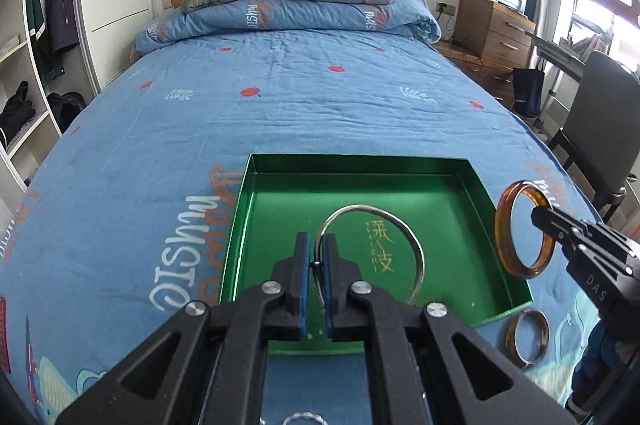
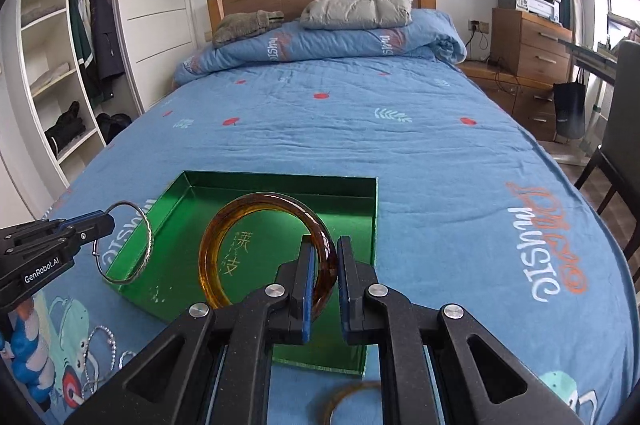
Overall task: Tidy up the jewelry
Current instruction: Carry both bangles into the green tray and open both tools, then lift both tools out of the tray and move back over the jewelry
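Clearly both rigid, slick hoops want rim grips: left tongs [image 1: 316,257] clamp the thin silver bangle [image 1: 416,257] mid-frame, right tongs [image 2: 324,265] clamp the brittle-looking amber bangle [image 2: 212,245], above the green tray [image 1: 360,169].

Green tray [image 1: 256,209]: open, shallow, gold characters on its floor, flat on the bed, lower centre. Silver bangle [image 1: 404,225]: thin, held upright over the tray. Amber bangle [image 2: 260,209]: thick, translucent, upright over the tray. Second amber bangle [image 1: 527,341]: flat on the bed beside the tray's right corner. Beaded silver bracelets [image 2: 100,345]: on the bed, lower left.
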Demonstrator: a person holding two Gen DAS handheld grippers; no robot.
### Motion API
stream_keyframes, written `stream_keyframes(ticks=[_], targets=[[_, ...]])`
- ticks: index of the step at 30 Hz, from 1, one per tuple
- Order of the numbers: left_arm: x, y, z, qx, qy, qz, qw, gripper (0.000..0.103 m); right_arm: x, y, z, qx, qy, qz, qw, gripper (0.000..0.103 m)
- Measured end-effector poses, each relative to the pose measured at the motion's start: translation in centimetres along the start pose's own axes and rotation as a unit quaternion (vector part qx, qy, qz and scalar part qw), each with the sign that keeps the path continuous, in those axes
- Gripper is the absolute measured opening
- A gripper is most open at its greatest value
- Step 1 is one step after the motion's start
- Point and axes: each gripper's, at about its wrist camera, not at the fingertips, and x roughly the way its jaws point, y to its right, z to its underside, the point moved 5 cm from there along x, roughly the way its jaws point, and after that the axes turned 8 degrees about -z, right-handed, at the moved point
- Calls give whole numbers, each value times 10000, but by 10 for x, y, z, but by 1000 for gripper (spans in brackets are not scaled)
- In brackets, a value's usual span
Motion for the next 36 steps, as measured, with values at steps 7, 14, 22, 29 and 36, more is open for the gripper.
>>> stream_keyframes(ticks=[7, 14, 22, 29, 36], targets=[[74, 6, -12, -8, -533, -93, 9985, 5, 80, 14, 4, 89, -669, 85, 9977, 10], [121, 1, 7, -32, -1108, -251, 9935, 5, 113, 25, 18, -44, -1249, 281, 9918, 9], [127, -4, 5, -123, -1109, -198, 9936, 7, 116, 23, 16, -161, -1418, 297, 9893, 11], [97, -21, -5, -307, -1022, 81, 9943, 10, 89, 16, 3, -139, -1281, 206, 9914, 33], [-4, -52, -24, -199, -126, -134, 9996, 11, -14, -5, -29, -59, -392, 46, 9992, 47]])
